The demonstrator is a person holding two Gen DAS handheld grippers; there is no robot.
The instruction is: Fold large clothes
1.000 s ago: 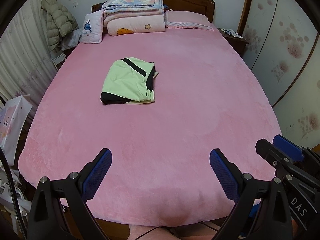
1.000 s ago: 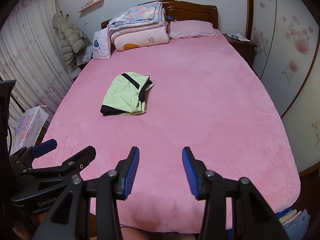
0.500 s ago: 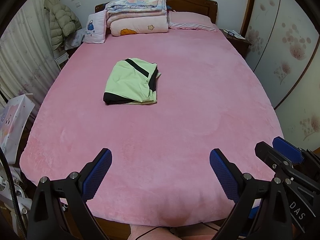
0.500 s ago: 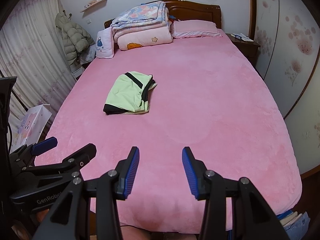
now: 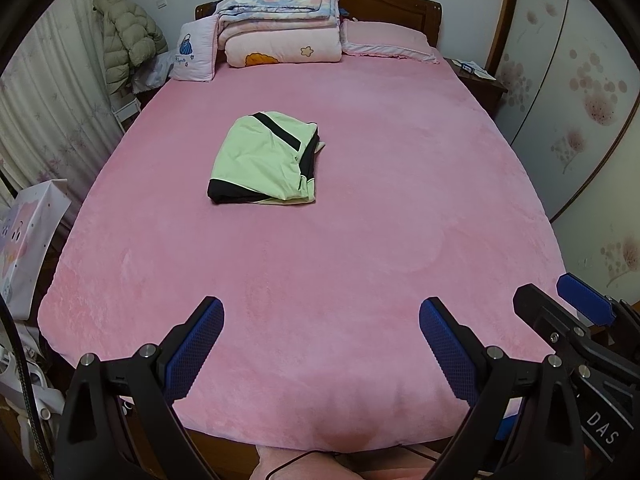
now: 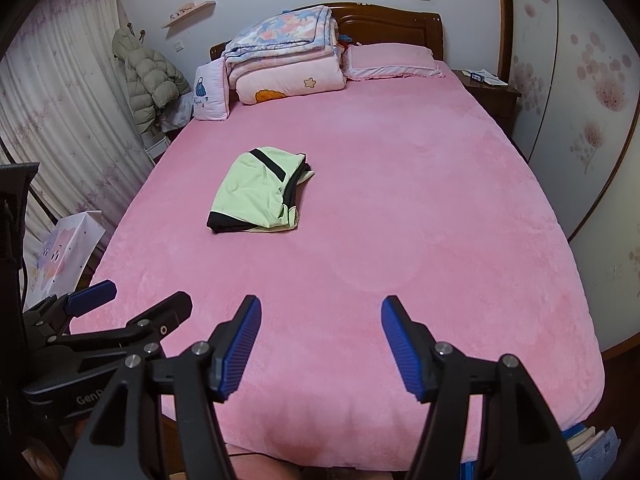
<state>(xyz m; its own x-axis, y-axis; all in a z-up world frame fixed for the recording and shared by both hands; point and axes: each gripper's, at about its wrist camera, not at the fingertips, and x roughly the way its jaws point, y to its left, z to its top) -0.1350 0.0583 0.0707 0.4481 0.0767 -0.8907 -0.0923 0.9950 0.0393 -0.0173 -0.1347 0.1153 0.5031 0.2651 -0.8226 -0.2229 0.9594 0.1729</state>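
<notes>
I see the folded green garment (image 5: pixel 266 164) lying far ahead, left of centre on the pink bed (image 5: pixel 400 220), nearer my spread left tool (image 5: pixel 320 344); my right tool (image 6: pixel 320 346) is opening, empty.

Both grippers: black frames with silver screws, blue ribbed pads (image 5: pixel 194 350), white lettering
</notes>
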